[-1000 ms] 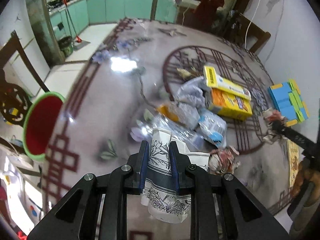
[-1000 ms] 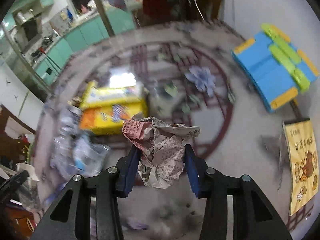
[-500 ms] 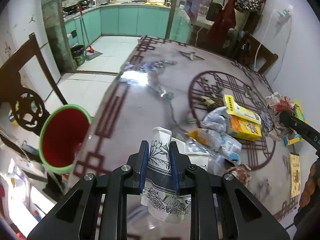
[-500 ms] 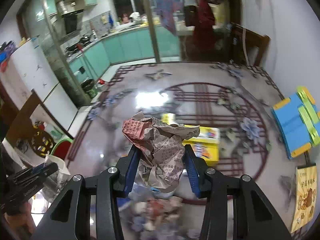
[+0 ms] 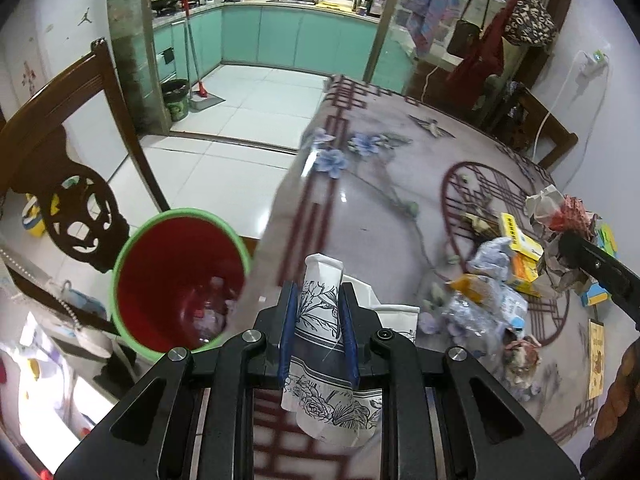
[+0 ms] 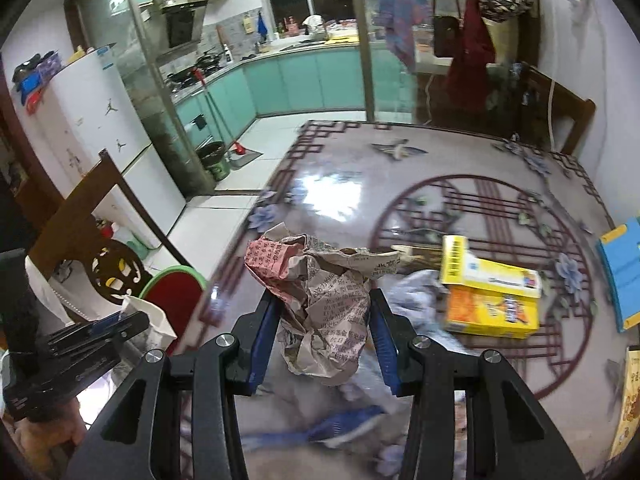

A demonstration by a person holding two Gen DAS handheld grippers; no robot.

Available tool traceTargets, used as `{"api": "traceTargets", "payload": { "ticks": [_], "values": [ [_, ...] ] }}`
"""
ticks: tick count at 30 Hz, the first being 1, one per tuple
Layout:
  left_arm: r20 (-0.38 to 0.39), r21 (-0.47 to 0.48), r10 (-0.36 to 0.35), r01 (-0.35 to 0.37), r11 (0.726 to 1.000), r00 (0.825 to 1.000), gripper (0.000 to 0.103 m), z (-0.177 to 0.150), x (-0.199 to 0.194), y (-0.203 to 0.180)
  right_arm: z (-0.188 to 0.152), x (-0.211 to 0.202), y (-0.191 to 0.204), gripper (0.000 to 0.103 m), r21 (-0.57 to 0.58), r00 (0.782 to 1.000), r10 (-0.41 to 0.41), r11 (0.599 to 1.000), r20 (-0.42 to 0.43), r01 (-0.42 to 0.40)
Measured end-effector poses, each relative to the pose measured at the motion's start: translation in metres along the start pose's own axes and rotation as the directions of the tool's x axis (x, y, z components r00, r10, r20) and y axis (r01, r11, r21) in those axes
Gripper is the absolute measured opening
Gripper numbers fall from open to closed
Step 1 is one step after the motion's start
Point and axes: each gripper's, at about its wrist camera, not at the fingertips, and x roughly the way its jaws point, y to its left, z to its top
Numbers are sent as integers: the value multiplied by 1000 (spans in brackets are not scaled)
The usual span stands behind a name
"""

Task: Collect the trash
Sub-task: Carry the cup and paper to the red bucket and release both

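Observation:
My left gripper point(image 5: 318, 330) is shut on a flattened paper cup point(image 5: 320, 344) with a blue flower print, held above the table's left edge. A red bin with a green rim point(image 5: 180, 280) stands on the floor just left of it, with some trash inside. My right gripper point(image 6: 324, 320) is shut on a crumpled newspaper ball point(image 6: 320, 304) above the table; it also shows in the left wrist view point(image 5: 560, 220). The bin point(image 6: 176, 292) lies to the lower left of it, beside the left gripper point(image 6: 100, 332). A trash pile point(image 5: 488, 300) of wrappers and yellow boxes point(image 6: 488, 296) lies on the table.
A dark wooden chair point(image 5: 68, 184) stands behind the bin. Blue and green blocks point(image 6: 624, 268) and a yellow card point(image 6: 630, 404) lie at the table's right side. A small crumpled paper point(image 5: 520, 354) lies near the front. A second chair point(image 6: 560, 112) stands at the far end.
Both grippers have swung left and risen with their loads. The left gripper now hangs by the table edge close to the bin, and the bin's inside has come into view.

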Motion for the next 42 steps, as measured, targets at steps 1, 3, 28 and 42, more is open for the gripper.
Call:
{"api": "traceTargets", "payload": {
  "ticks": [1, 3, 28, 42],
  "values": [
    [-2, -3, -2, 1, 1000, 1000, 20, 1, 1, 6, 1, 3, 9, 42, -2, 1000, 3, 1000, -2, -3],
    [-7, -7, 3, -3, 1000, 1000, 20, 5, 4, 21, 1, 10, 26, 42, -6, 1000, 11, 1000, -7, -11],
    [-148, -186, -6, -22, 982, 989, 20, 14, 60, 176, -12, 153, 218, 43, -130, 953, 196, 964, -232, -230],
    [-119, -241, 41, -69, 968, 992, 74, 23, 66, 211, -2, 183, 239, 61, -114, 956, 200, 967, -215, -228]
  ]
}}
